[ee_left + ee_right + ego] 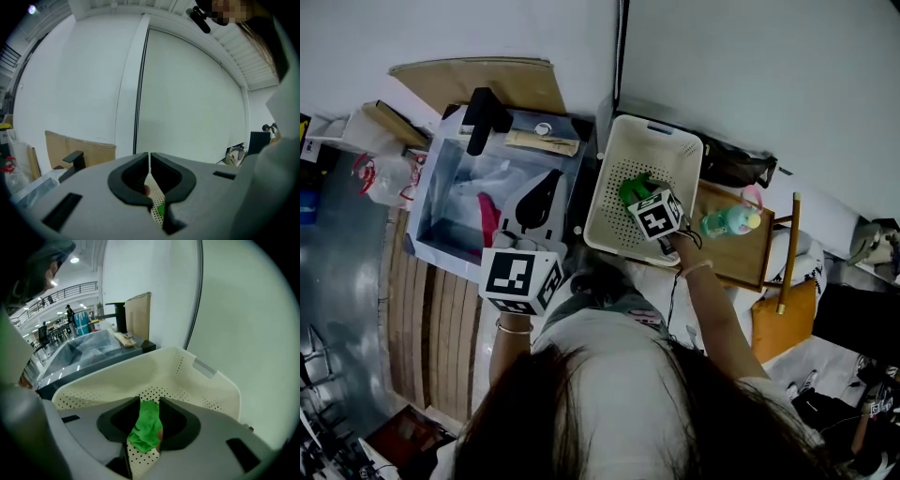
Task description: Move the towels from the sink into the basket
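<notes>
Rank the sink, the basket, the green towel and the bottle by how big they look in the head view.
1. sink
2. basket, somewhat smaller
3. green towel and bottle: they look about alike and the towel is partly hidden, so I leave these two unranked.

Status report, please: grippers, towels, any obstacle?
Left gripper shut, empty. Right gripper open above basket, green towel between its jaws. Pink towel in sink. No obstacle seen.
</notes>
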Tool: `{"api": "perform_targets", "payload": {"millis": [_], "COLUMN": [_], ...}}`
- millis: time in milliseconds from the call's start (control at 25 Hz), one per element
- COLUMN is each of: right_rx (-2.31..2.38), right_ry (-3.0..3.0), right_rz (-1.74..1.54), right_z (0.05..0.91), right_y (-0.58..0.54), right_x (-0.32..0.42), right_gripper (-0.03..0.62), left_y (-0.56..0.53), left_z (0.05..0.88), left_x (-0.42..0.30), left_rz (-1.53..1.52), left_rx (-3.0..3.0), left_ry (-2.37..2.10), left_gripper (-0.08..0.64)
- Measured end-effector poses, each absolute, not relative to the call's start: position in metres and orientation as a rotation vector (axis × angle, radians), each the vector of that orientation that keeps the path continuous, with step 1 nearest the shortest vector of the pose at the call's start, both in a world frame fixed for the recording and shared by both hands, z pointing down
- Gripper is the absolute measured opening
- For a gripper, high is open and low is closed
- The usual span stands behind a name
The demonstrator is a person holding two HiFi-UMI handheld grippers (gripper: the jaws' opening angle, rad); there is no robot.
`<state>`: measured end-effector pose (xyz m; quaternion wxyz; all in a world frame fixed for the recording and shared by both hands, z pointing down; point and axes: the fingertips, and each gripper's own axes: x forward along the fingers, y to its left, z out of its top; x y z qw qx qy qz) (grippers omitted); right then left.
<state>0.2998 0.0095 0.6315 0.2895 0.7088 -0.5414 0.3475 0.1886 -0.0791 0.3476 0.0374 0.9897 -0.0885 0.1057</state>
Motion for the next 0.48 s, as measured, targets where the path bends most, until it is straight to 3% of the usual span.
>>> {"api": "perform_targets", "payload": {"millis": [160, 480], "right_rx": [1.989, 2.114], "right_ry": [-1.491, -1.584], "right_rz": [0.870, 0.736], "right_z": [0.603, 0.541], "right_y": [-0.004, -0.026], "right_x": [0.296, 0.273], "right_gripper": [0.141, 0.063], "left_y": [-0.087, -0.101], "left_z": [0.346, 0.344], "left_x": [0.178, 0.153], "left_rz": [0.314, 0.298], "left_rx": [3.028, 3.003], "left_ry": [-0.330, -0.450], "left_gripper": [0.020, 0.020]}}
